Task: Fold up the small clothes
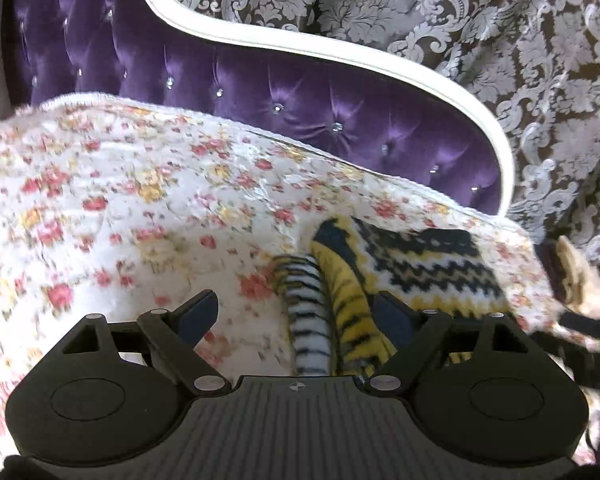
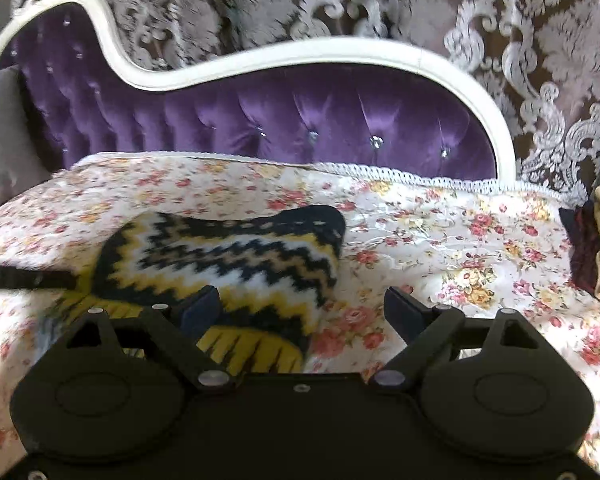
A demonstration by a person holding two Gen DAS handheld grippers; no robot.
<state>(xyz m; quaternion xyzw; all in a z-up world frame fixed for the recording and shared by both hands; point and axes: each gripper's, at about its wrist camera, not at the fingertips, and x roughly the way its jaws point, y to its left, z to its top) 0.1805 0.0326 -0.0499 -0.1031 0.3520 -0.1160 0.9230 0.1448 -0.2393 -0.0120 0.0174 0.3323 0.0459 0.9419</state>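
Left wrist view: left gripper [image 1: 296, 312] jaws wide, empty, hovering over striped sleeve of zigzag knit garment [image 1: 420, 264] on floral bedspread [image 1: 120, 200].
Right wrist view: right gripper [image 2: 302, 310] wide, empty, above garment [image 2: 228, 256] hem. Best pinch hem corners evenly, fold flat.

A sofa fills the room in front of me — its back [image 2: 300, 120] is padded purple satin, buttoned with small glittering studs, and edged by a curving white frame [image 1: 340, 54] that swoops high at the left and rolls down at the right. A white blanket [image 2: 460, 240] printed with red and yellow roses covers the seat, a lace trim along its far edge. Behind hangs a brown curtain [image 1: 500, 40] with big silvery leaf scrolls. Soft daylight — the satin shines.
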